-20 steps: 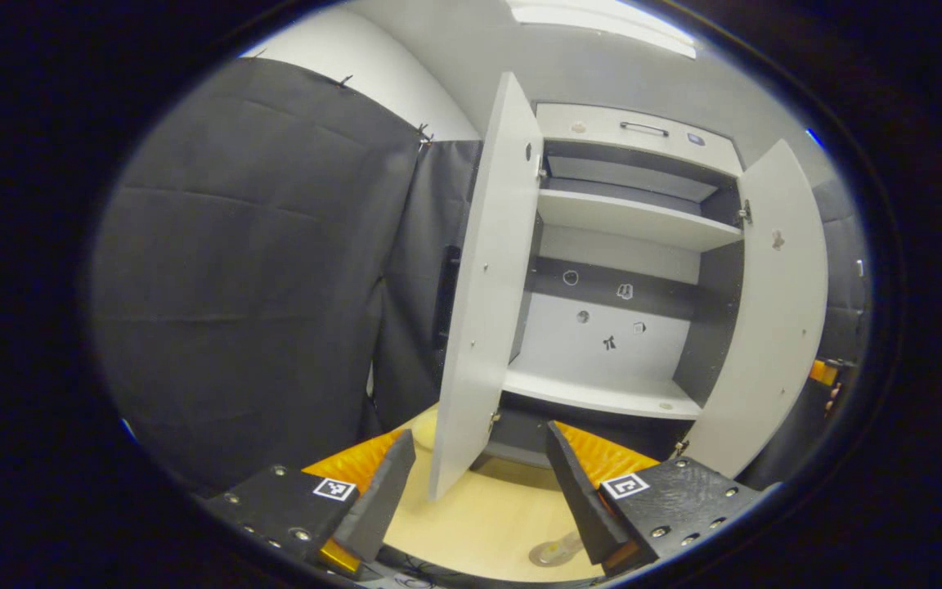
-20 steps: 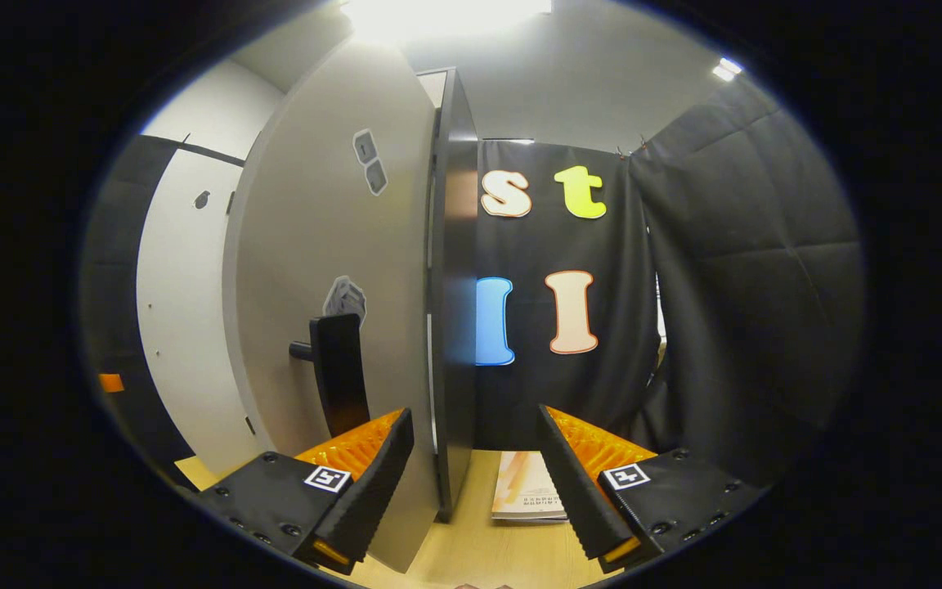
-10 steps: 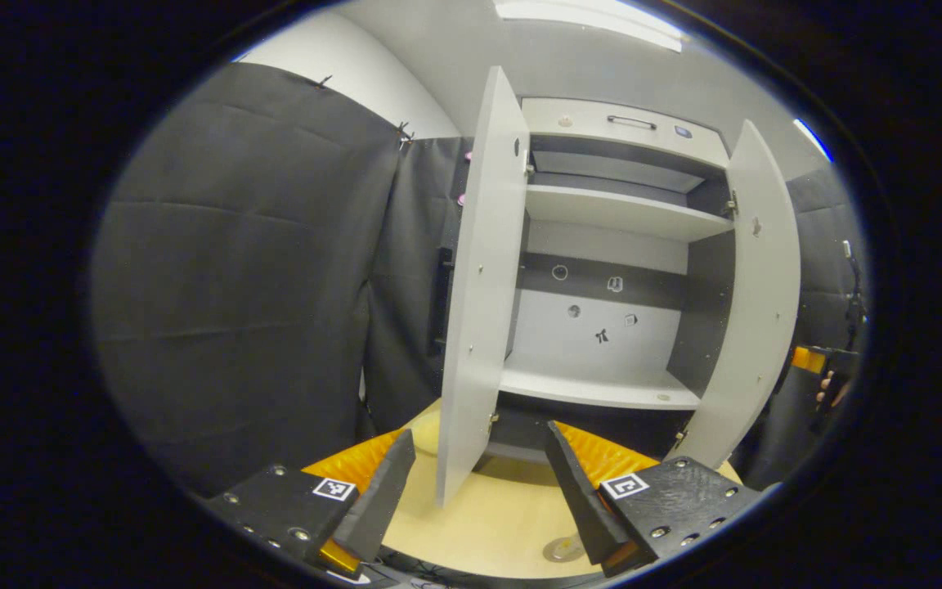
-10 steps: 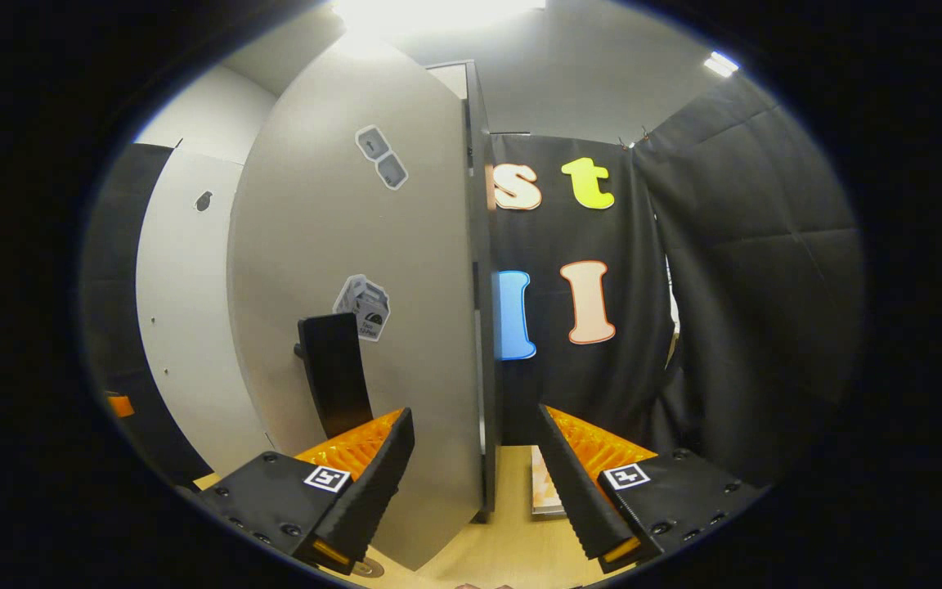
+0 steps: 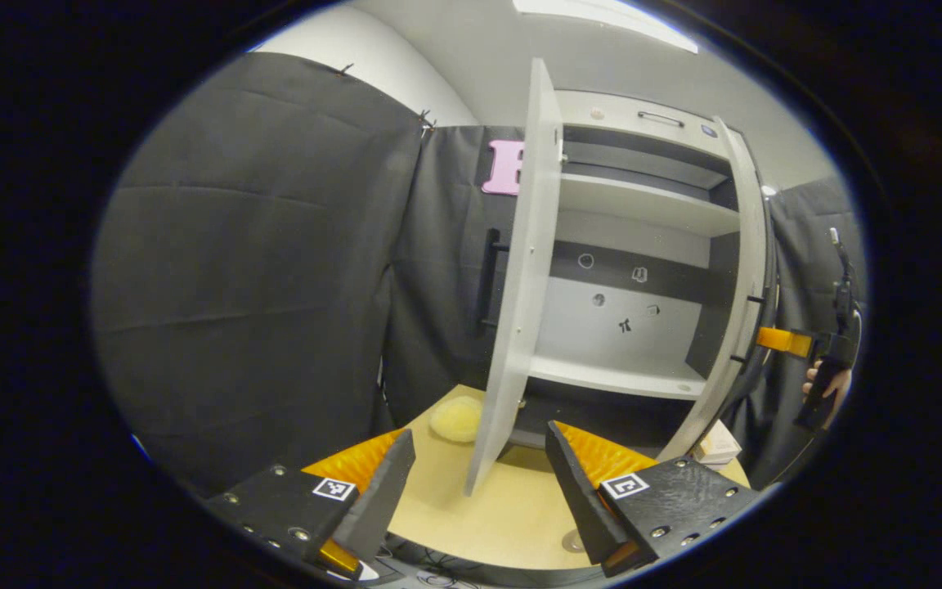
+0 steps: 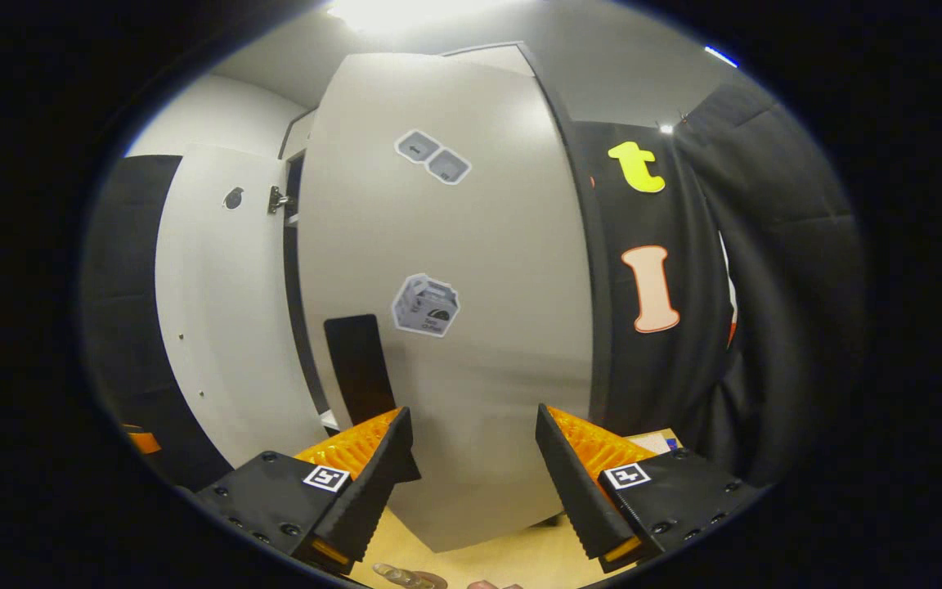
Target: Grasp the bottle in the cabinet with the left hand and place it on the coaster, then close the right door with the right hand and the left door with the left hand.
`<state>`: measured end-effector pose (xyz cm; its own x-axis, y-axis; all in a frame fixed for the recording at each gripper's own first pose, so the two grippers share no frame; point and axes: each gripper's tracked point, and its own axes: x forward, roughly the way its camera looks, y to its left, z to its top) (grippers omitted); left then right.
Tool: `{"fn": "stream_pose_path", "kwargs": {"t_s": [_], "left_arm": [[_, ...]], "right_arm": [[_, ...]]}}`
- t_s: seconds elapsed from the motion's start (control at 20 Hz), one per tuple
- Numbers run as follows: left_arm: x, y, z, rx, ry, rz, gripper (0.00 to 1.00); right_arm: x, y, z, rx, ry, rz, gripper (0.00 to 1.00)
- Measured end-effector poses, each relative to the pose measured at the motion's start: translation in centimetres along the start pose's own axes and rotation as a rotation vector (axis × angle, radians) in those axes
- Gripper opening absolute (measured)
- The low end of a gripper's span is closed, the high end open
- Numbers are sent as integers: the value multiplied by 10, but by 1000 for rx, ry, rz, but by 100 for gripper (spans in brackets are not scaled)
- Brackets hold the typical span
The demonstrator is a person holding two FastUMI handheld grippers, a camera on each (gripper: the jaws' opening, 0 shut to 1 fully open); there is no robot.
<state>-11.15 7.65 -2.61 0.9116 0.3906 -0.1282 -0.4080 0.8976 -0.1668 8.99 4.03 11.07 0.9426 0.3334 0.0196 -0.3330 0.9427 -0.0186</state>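
In the left gripper view the left gripper [image 5: 471, 483] has its fingers spread wide with nothing between them, held low over the wooden table [image 5: 479, 515]. The cabinet [image 5: 634, 270] stands ahead of it, apart. The left door [image 5: 520, 278] stands open, seen nearly edge-on, its lower corner above the gap between the fingers without touching them. The right door [image 5: 737, 294] is swung most of the way toward the cabinet front, with a gap remaining. A small part of the bottle's base [image 5: 573, 540] shows on the table, just beside the gripper's right finger; the coaster under it cannot be made out.

Count: two doors, two pale shelves inside the cabinet, and one drawer front above them. One pale round pad [image 5: 456, 417] lies on the table left of the left door. One small box [image 5: 716, 446] lies at the foot of the right door.

At the right edge of this view, a hand [image 5: 827, 388] holds the right gripper's body level against the outer face of the right door.

In the right gripper view the right gripper [image 6: 467, 483] is spread, empty, pointed squarely at the right door's outer face [image 6: 455, 327]; whether the fingertips touch the door cannot be told. The black door handle [image 6: 361, 368] rises just above the gripper's left finger.
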Motion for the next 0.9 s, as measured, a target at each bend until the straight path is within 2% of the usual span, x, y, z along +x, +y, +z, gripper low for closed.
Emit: {"fn": "stream_pose_path", "kwargs": {"t_s": [0.2, 0.25, 0.3, 0.45, 0.5, 0.6, 0.65, 0.7, 0.9], "left_arm": [[0, 37, 14, -42, -36, 44, 93], [1, 45, 16, -43, -40, 54, 93], [3, 56, 18, -39, -44, 66, 93], [9, 78, 27, -11, -60, 82, 93], [13, 85, 32, 1, -64, 86, 93], [25, 99, 38, 19, -72, 95, 93], [32, 104, 41, 18, -74, 89, 93], [40, 108, 46, 16, -84, 75, 99], [77, 115, 65, 44, -111, 12, 99]], "right_arm": [[5, 7, -5, -28, 1, -1, 97], [4, 9, -9, -28, 6, -2, 92], [5, 9, -12, -27, 14, -8, 97], [4, 7, -14, -7, 18, -34, 97], [4, 6, -16, 1, 18, -41, 92], [5, 7, -21, 7, 25, -57, 92], [4, 7, -22, 6, 22, -67, 97], [3, 6, -20, 1, 13, -81, 97], [-2, 1, -20, -4, -18, -151, 97]]}}
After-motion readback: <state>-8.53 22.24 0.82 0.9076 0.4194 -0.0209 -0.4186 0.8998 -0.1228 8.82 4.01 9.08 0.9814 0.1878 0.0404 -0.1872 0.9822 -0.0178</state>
